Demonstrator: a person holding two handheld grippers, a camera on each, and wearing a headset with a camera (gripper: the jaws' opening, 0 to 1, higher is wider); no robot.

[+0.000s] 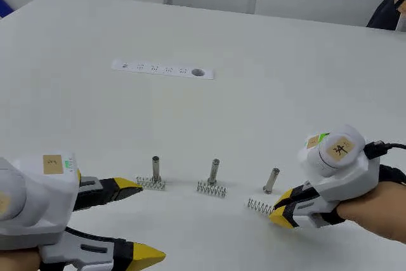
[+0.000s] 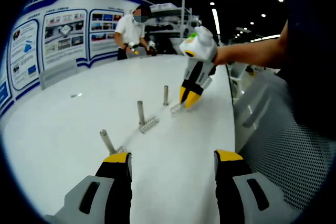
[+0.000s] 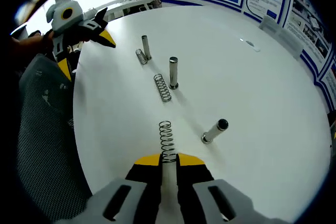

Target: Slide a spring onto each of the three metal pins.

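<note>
On the white table (image 1: 266,93) before you stand three pins, with three springs lying by them. At far left your left gripper (image 1: 152,221) is spread wide and empty. The left pin (image 1: 155,168) has the left spring (image 1: 151,184) at its foot. The middle spring (image 1: 211,189) lies just before the middle pin (image 1: 214,171). Near the right pin (image 1: 271,180), your right gripper (image 1: 277,211) pinches one end of the right spring (image 1: 259,205). Farther back lies a white strip (image 1: 162,68), perhaps a socket bar. Blue-trimmed posters (image 2: 63,27) line the wall, and a person (image 2: 131,30) stands beyond the table.
</note>
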